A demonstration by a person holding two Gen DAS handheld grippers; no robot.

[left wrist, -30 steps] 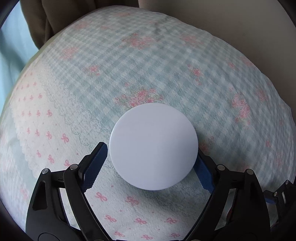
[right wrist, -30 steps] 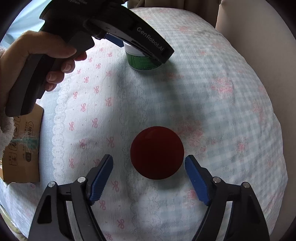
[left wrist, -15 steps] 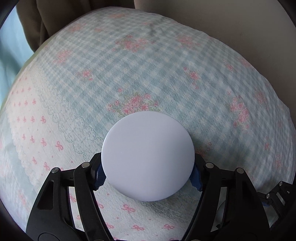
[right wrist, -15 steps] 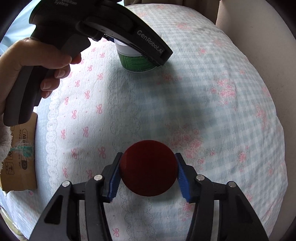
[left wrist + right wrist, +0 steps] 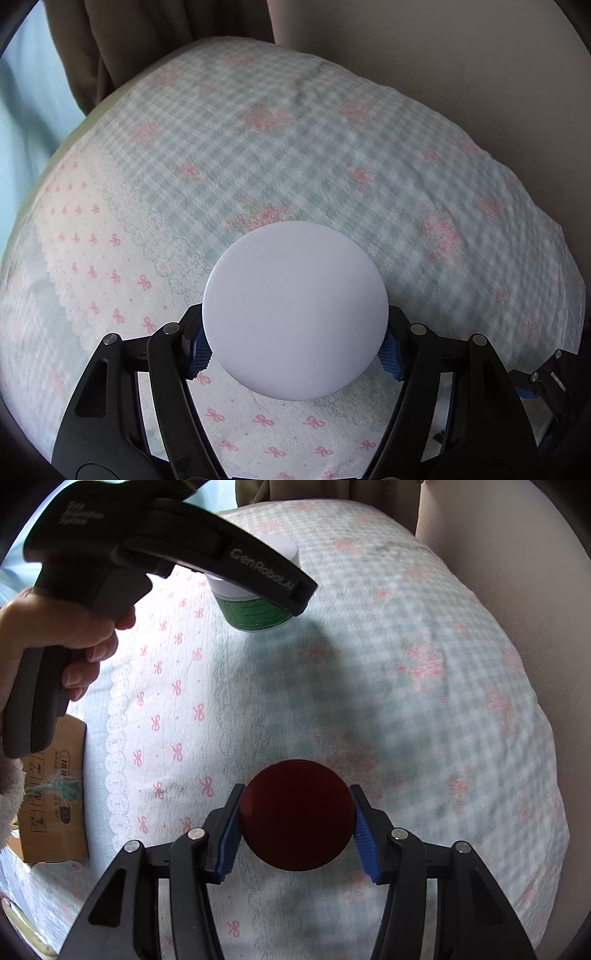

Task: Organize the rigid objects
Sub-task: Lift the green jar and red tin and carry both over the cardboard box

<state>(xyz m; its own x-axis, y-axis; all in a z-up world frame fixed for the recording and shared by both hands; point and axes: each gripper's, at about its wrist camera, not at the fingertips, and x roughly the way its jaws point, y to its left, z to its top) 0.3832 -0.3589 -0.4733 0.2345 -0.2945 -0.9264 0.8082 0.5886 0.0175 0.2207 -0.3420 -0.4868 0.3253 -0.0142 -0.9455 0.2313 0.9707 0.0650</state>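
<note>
Surface: a bed (image 5: pixel 303 155) under a quilted cover, pale blue-green gingham with pink flower clusters; a lace-edged white band with pink bows ran along its left side.
Room: a plain beige wall (image 5: pixel 461 66) stood behind the bed; a brown curtain (image 5: pixel 92 48) hung at the upper left, with pale blue beside it.
Bedside: a cardboard box (image 5: pixel 55 801) with printed marks sat off the bed's left edge in your right wrist view.
Left claw: your left claw (image 5: pixel 295 349) was clamped on the white-lidded jar (image 5: pixel 295 310), blue pads pressed to its sides under the lid; the jaws had just been closing onto it.
White-lidded jar: from the right wrist view it showed a green label and hung clear of the cover, above its shadow.
Right claw: your right claw (image 5: pixel 295 834) was clamped on the red-lidded jar (image 5: pixel 295 814), pads on both sides; its jaws had just been closing too.
Hand: your left hand (image 5: pixel 66 642) gripped the grey handle.
</note>
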